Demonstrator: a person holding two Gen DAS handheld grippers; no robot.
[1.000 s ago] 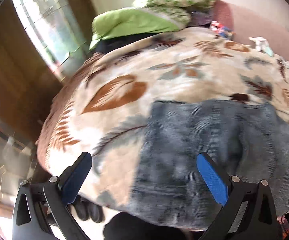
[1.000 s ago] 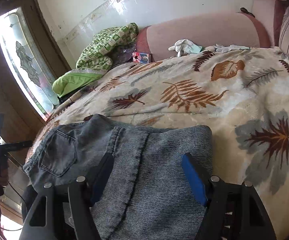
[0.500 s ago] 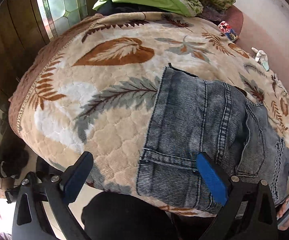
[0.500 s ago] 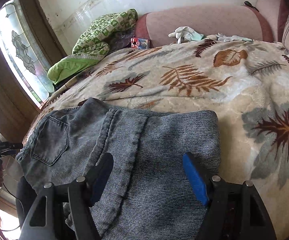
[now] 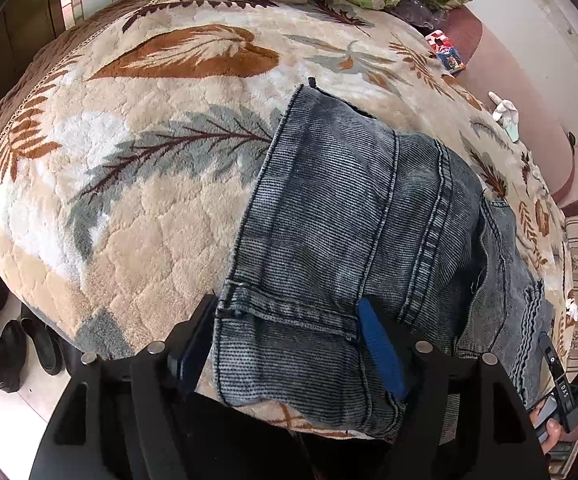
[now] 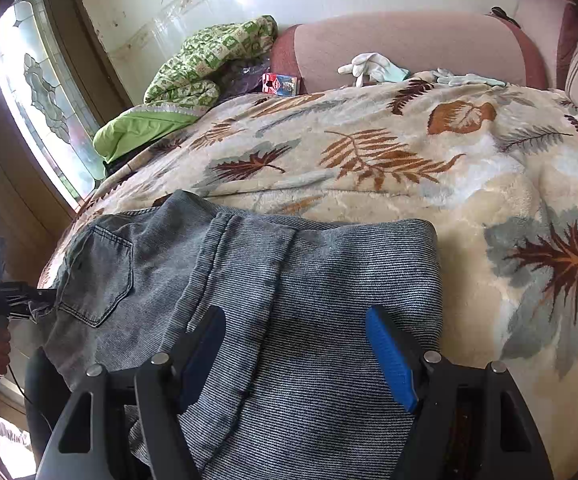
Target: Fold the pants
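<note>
On the leaf-print blanket (image 5: 137, 208), at its near edge, lie the grey-blue jeans (image 5: 349, 216), folded over and spread flat, one end hanging slightly past the blanket's rim toward you. In your left wrist view the hemmed end of the jeans sits at six o'clock, right between the fingers of your left gripper (image 5: 289, 344); its jaws are closing around that hem, the blue pad on the right touching the cloth, the left finger half hidden behind it, so I cannot tell that the cloth is pinched yet. In your right wrist view the jeans fill the lower middle, a back pocket (image 6: 101, 276) at nine o'clock. Your right gripper (image 6: 295, 352) stands spread above the ribbed denim, pads clear of any fold. Your left hand shows at the nine o'clock edge. Beyond, at twelve o'clock, a white glove (image 6: 373, 66) rests near the pink headboard (image 6: 409, 48), and a green quilt (image 6: 209, 64) is heaped at eleven.
</note>
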